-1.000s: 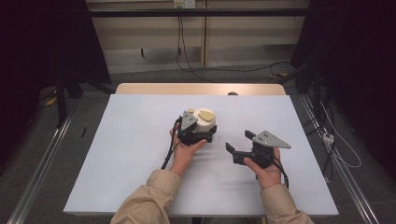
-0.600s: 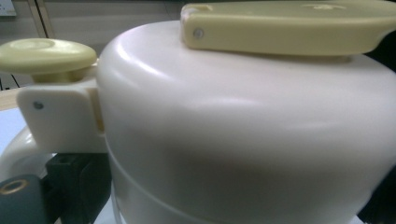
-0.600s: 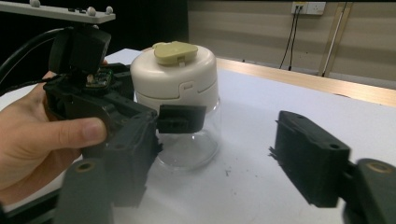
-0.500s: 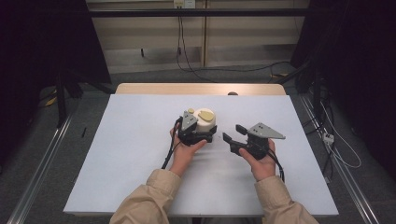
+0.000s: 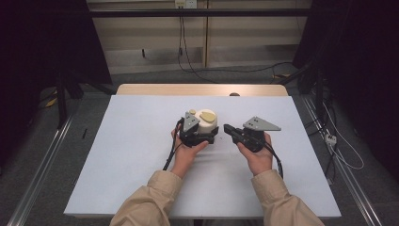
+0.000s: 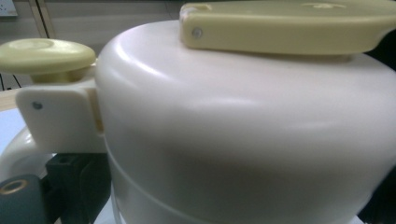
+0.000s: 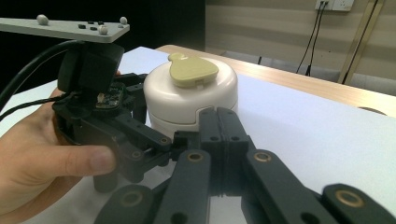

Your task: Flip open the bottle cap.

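The white surface (image 5: 141, 155) stands in a dim room with cables along the far wall. Near its middle, closer to the far edge, sits a cream container (image 5: 207, 123) with a yellowish lid, its contents hidden. The left hand-held gripper (image 5: 200, 135) seems clamped around it. Just beside, the right hand-held gripper (image 5: 227, 128) has its jaws pressed together.

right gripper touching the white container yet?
Apart. In the high view, bare table shows between the right gripper tips and the white container. The right gripper view shows its jaws pressed together, short of the container wall.
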Action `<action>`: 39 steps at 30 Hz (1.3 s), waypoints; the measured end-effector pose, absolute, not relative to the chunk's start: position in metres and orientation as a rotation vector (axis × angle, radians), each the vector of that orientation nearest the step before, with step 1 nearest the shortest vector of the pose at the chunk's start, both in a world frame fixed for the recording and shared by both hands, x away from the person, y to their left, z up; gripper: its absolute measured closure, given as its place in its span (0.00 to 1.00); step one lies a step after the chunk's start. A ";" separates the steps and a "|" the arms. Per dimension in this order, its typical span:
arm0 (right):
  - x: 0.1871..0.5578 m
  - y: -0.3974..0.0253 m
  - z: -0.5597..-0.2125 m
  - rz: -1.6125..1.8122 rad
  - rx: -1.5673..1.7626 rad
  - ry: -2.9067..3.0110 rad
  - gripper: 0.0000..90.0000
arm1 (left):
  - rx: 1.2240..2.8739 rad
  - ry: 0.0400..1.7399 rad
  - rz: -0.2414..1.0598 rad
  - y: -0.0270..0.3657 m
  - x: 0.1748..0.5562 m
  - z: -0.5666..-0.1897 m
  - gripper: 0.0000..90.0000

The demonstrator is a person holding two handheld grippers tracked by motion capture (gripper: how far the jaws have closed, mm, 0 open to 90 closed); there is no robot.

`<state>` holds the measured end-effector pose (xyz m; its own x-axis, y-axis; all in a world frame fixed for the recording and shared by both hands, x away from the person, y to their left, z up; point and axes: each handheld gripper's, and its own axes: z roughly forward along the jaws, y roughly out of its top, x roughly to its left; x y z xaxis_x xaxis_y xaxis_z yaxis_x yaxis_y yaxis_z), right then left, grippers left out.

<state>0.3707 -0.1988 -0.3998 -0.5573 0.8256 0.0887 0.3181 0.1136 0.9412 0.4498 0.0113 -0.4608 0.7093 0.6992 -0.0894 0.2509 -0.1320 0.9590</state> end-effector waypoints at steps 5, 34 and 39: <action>0.377 -0.193 -0.398 1.437 1.105 1.951 1.00 | 1.703 0.767 0.459 0.011 0.450 -0.461 0.06; 0.398 -0.173 -0.392 1.366 1.080 2.023 1.00 | 1.706 0.766 0.459 0.012 0.450 -0.461 0.06; 0.399 -0.173 -0.390 1.364 1.079 2.020 1.00 | 1.705 0.767 0.460 0.011 0.450 -0.461 0.06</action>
<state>0.3987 -0.1727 -0.3896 -0.5795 0.8138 0.0439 0.3447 0.1959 0.9180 0.4498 0.0114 -0.4608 0.7094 0.6993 -0.0886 0.2508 -0.1330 0.9588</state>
